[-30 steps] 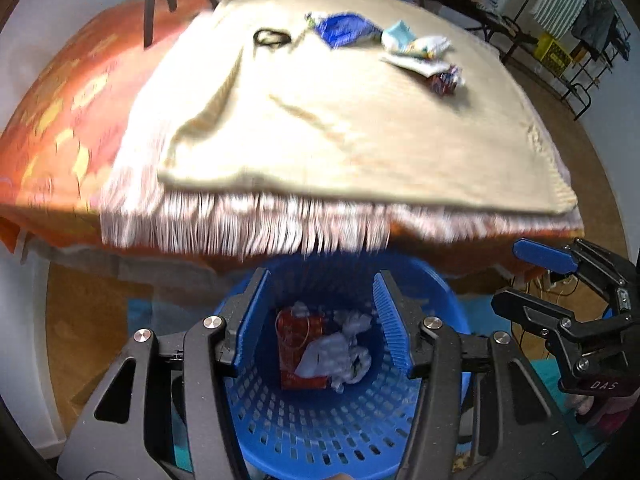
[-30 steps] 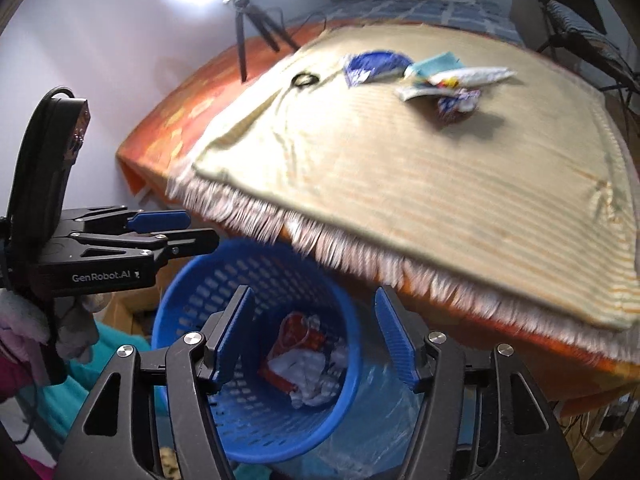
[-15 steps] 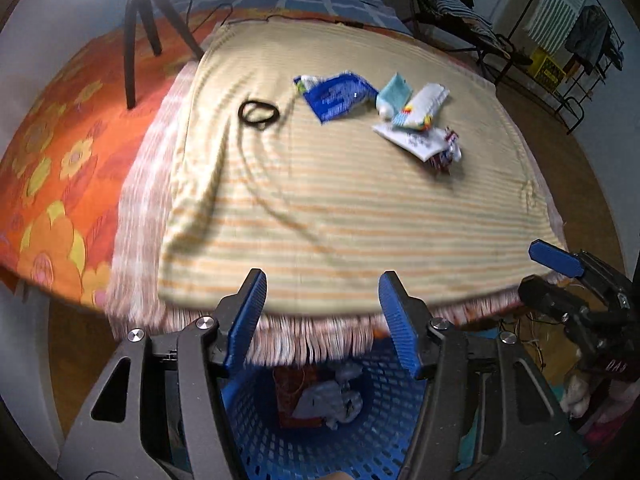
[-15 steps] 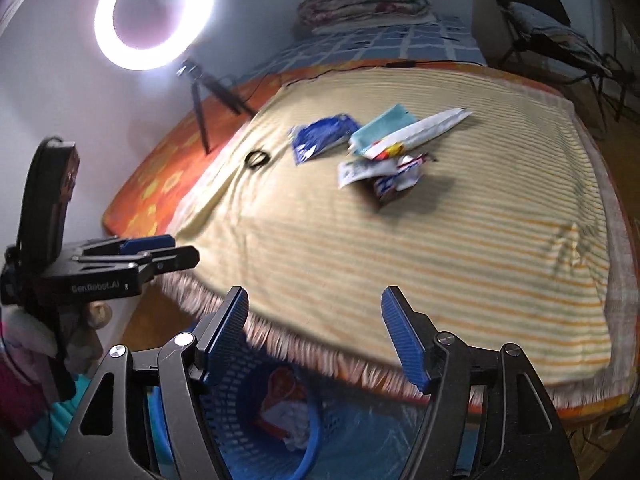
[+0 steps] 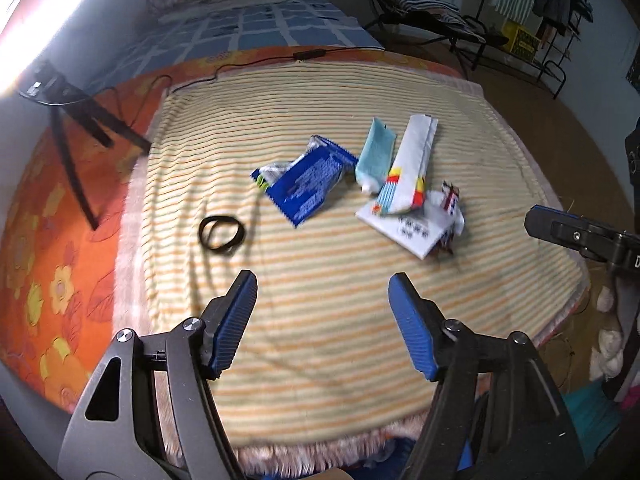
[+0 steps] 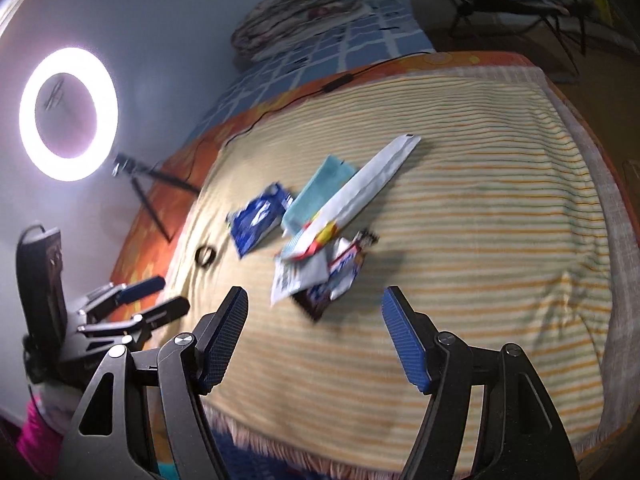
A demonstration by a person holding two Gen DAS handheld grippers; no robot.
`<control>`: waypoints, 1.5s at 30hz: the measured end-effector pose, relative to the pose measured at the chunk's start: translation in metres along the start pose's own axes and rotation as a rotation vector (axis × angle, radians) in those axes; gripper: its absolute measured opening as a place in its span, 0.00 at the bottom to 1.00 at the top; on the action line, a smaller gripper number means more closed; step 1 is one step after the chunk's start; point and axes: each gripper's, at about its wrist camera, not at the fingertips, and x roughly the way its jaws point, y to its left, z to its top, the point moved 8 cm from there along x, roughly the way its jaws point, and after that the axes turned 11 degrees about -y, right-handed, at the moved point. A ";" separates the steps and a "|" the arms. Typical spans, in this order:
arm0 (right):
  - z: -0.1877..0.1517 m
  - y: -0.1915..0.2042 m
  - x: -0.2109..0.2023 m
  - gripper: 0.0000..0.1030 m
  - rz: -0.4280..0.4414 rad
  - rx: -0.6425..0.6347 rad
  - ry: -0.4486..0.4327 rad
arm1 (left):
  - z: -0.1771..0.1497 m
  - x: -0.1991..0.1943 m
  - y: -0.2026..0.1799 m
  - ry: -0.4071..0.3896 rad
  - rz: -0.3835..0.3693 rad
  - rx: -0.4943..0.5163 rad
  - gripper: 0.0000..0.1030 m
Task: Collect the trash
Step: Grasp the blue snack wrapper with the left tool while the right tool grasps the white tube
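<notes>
Here, both grippers, left gripper [image 5: 322, 320] and right gripper [image 6: 314, 334], gape empty at the blanket's [image 5: 320, 340] near edge; the wrapper pile [image 6: 320, 264] lies ahead, mid-blanket, nearer the right.

My left hand-held gripper [image 5: 322, 328] and right hand-held gripper [image 6: 314, 338] look alike: black angular frames, silver screw heads at the joints, ribbed blue pads [image 5: 234, 326] on the fingers.
</notes>
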 end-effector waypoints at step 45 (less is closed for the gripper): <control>0.048 -0.049 0.132 0.31 -0.061 0.275 0.034 | 0.054 0.127 0.008 0.013 0.033 0.208 0.64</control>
